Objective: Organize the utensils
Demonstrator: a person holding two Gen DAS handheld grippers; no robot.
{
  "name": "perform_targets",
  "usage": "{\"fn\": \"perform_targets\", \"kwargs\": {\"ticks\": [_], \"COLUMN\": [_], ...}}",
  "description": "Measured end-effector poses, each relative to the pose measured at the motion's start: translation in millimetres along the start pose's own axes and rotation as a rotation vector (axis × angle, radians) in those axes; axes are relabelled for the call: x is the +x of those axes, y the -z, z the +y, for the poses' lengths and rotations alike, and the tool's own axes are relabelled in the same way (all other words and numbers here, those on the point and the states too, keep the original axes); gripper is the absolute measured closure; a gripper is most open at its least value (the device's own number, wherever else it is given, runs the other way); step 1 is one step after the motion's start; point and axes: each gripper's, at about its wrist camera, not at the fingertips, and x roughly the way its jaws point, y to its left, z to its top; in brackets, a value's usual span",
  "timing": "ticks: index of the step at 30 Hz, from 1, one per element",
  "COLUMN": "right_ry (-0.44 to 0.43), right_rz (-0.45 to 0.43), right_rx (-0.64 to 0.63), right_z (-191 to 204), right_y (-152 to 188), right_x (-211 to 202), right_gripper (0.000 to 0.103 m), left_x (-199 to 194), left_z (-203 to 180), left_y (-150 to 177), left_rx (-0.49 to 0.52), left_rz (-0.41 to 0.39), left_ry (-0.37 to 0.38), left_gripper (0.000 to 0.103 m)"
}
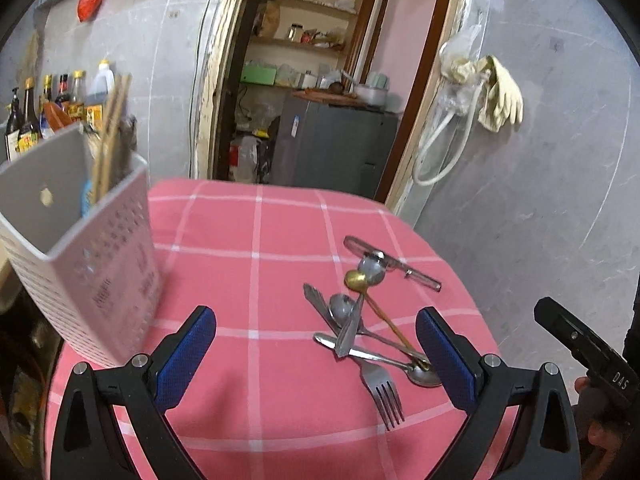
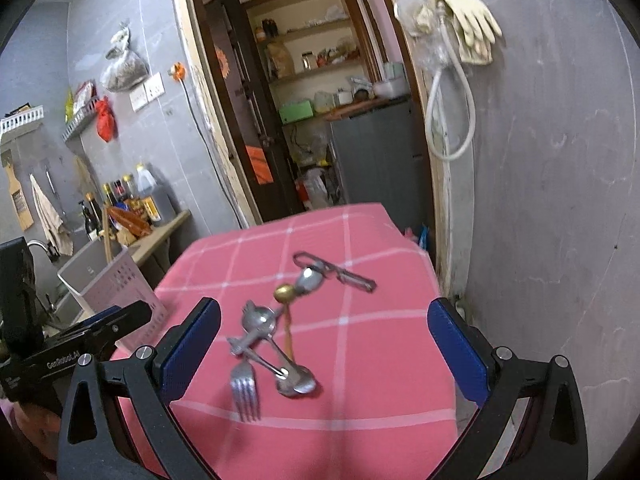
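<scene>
Evidently nothing is picked yet — both the left gripper (image 1: 316, 344) and right gripper (image 2: 324, 340) hover spread and empty over the tangled utensils (image 1: 360, 320), so next comes pinching one piece free for the caddy (image 1: 80, 248).

We hold our left gripper (image 1: 316, 344) with its blue-padded fingers spread wide and nothing between them. Our right gripper (image 2: 324, 338) is likewise spread and empty, just beside the left.
</scene>
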Motion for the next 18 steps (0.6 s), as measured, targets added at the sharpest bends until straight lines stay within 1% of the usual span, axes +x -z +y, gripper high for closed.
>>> {"fn": "perform_targets", "kwargs": {"ticks": [5, 11, 14, 15, 16, 17, 18], "right_ry": [-0.017, -0.073, -0.104, -0.111, -0.121, -0.130, -0.141], "right_rz": [0.058, 0.116, 0.152, 0.163, 0.178, 0.197, 0.214], "right_rx": [0.001, -0.014, -0.013, -0.010, -0.006, -0.002, 0.003], "right_z": [-12, -14, -13, -14, -15, -14, -14], "right_y": [8, 14, 22, 24, 27, 30, 33], "right_x": [26, 49, 57, 59, 61, 65, 67], "right_gripper": [0.001, 0.001, 0.003, 0.005, 0.011, 0.020, 0.024], "left_x": [24, 40, 46, 47, 48, 50, 52], "left_z": [-3, -6, -8, -10, -11, -12, -13], "left_y": [10, 27, 32, 33, 34, 35, 35], "left_rx": [-0.020, -0.045, -0.052, -0.053, -0.053, -0.052, -0.051], "left_rz": [0.052, 0.103, 0.131, 0.136, 0.141, 0.146, 0.159], "left_ry": [-0.005, -0.002, 0.011, 0.020, 0.032, 0.042, 0.057], "left_gripper": [0.002, 0.002, 0.003, 0.005, 0.007, 0.012, 0.017]}}
